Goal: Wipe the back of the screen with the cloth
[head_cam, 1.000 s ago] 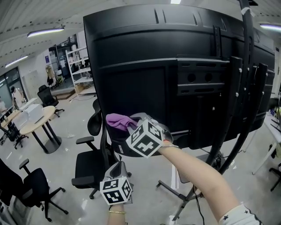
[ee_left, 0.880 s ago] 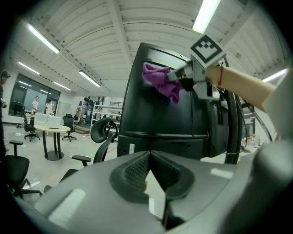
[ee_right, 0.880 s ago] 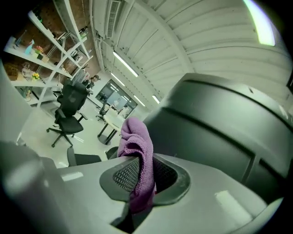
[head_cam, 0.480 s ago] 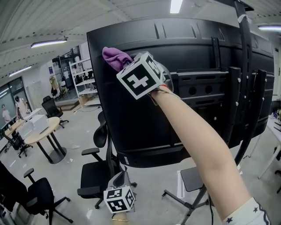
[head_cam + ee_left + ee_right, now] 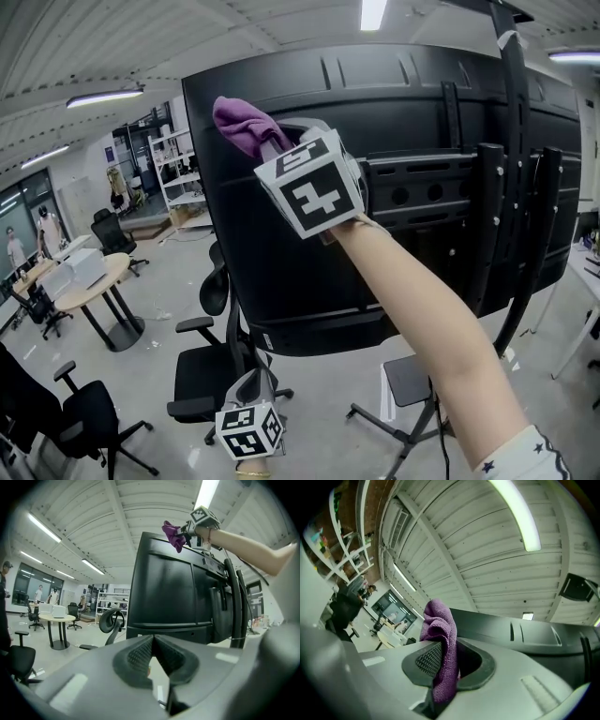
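A large black screen [image 5: 403,187] on a wheeled stand shows me its back. My right gripper [image 5: 281,150] is raised to the screen's upper left corner and shut on a purple cloth [image 5: 242,127], which lies against the black panel. In the right gripper view the cloth [image 5: 440,639] hangs bunched between the jaws, with the screen's top edge [image 5: 525,630] just beyond. My left gripper [image 5: 255,384] hangs low below the screen, jaws shut with nothing in them; its view shows the screen [image 5: 178,588] and the cloth [image 5: 174,535] high above.
A black office chair [image 5: 202,366] stands under the screen's left side, another [image 5: 66,412] at the lower left. A round table [image 5: 89,281] with a white box is farther left. The stand's black uprights [image 5: 506,206] and legs [image 5: 394,427] run down the right.
My right gripper has carried the cloth from the screen's lower left edge up to its upper left corner. The left gripper stayed low.
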Tool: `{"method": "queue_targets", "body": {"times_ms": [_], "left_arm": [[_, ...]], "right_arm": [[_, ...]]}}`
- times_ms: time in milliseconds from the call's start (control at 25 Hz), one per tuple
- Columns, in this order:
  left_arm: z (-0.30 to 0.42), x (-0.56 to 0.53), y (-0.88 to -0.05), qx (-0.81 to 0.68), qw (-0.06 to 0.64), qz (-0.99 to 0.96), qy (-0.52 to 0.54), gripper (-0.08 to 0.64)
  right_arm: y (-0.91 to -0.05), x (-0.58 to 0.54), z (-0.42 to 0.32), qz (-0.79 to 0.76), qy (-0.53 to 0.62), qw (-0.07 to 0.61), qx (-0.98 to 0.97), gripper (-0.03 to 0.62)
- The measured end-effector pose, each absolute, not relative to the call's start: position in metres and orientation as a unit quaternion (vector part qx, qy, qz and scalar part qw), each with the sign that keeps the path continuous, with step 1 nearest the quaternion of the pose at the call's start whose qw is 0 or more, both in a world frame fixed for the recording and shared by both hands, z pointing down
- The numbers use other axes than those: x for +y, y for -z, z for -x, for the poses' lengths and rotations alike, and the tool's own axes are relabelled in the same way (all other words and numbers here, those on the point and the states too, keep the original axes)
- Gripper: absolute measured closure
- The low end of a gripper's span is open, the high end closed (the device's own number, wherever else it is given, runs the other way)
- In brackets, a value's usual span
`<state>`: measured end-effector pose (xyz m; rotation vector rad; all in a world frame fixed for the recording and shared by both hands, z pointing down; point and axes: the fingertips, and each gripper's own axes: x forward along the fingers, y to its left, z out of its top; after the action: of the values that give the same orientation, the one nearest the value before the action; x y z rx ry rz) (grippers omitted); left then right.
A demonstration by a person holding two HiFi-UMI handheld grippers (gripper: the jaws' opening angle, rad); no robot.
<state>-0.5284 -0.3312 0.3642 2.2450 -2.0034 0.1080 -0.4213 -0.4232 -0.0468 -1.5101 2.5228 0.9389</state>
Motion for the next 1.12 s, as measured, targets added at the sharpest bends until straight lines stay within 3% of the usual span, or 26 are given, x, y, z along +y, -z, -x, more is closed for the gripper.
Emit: {"method": "queue_targets", "body": {"times_ms": [360,760,1120], "left_arm": [[0.494,-0.243,-0.389,-0.645,0.079,-0.759,-0.048,0.552],[0.402,-0.128,-0.425,-0.593,0.097,-0.797,-0.061,0.552],[0.245,-0.107,-0.422,-0.549,0.084,-0.828,-0.076,0.552]], "right_arm": [[-0.126,-0.305,0.351,0.452,-0.183,0.092,0.868,0.538],[-0.36,-0.159,0.231,0.518,0.011,0.071,0.852,0.538],[-0.412,-0.107,0.09,0.55,0.051,0.059,0.831,0.538]]}}
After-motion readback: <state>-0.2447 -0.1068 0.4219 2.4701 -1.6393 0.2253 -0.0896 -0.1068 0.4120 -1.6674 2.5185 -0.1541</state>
